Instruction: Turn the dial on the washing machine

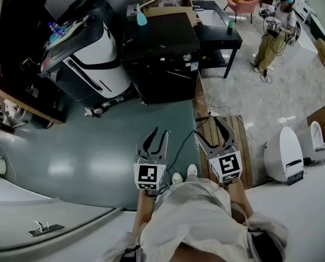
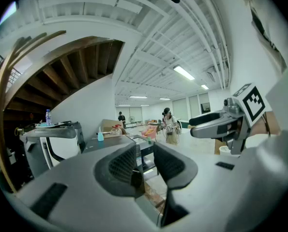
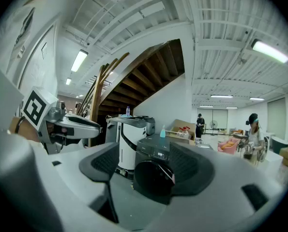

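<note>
I hold both tongs spread and empty: the left gripper (image 1: 158,134) with a narrow gap, the right gripper (image 1: 208,129) wide. The washer (image 1: 162,53) stands at 12 o'clock, well apart from both, with its dial (image 1: 187,57) near the front edge's right end. Bare floor (image 1: 86,146) lies open between us. A white machine (image 1: 99,59) crowds 11 o'clock, and wooden slats (image 1: 244,146) edge the floor at 4 o'clock.

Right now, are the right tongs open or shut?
Open: the right tongs stand apart and empty, the washing machine far beyond them.

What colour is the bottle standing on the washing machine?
The bottle is turquoise, clearest in head view.
</note>
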Tool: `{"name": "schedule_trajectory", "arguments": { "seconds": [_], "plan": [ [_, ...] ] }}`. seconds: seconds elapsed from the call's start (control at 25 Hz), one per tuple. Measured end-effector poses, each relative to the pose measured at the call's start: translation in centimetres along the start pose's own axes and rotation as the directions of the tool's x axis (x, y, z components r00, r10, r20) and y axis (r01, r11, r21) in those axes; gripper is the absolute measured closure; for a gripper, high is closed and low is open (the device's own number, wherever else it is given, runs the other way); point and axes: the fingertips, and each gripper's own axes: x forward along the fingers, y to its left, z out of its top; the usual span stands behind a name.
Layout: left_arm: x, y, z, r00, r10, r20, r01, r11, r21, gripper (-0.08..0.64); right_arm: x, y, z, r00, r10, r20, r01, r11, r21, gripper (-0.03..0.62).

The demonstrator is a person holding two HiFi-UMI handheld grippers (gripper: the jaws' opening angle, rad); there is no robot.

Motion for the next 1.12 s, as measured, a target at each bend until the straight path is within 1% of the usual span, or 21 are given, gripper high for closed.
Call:
{"name": "schedule_trajectory", "arguments": {
  "seconds": [0.16, 0.32, 0.44, 0.52, 0.8, 1.12],
  "plan": [
    [-1.8, 0.8, -0.1, 1.0, 0.003, 0.01, -0.003, 1.0, 0.014, 0.44, 0.0, 1.8, 0.0, 1.0, -0.003, 0.002, 0.003, 1.0, 0.002, 0.272],
    [-3.1, 1.4, -0.8, 1.0, 0.0, 0.01, 0.0, 1.0, -0.004, 0.44, 0.0, 3.5, -0.7, 1.0, 0.011, -0.024, -0.01, 1.0, 0.015, 0.281],
    [-3.1, 2.0, -1.2, 1.0, -0.003, 0.012, 0.003, 1.0, -0.019, 0.44, 0.9, 4.1, -0.5, 1.0, 0.013, -0.023, -0.013, 1.0, 0.007, 0.279],
    [-2.9, 2.2, -1.5, 1.0, -0.011, 0.01, 0.011, 1.0, -0.023, 0.44, 1.4, 4.2, -0.2, 1.0, 0.007, -0.014, -0.007, 1.0, 0.009, 0.262],
    [-1.9, 3.1, -1.4, 0.998, -0.054, 0.024, 0.054, 0.998, -0.021, 0.44, 2.3, 4.4, -0.1, 0.999, -0.035, -0.027, 0.035, 0.999, -0.01, 0.261],
    [0.8, 4.1, -1.5, 0.997, -0.068, 0.025, 0.069, 0.997, -0.028, 0.44, 4.1, 2.6, -0.6, 0.997, -0.064, -0.039, 0.064, 0.998, -0.008, 0.261]
  ]
}}
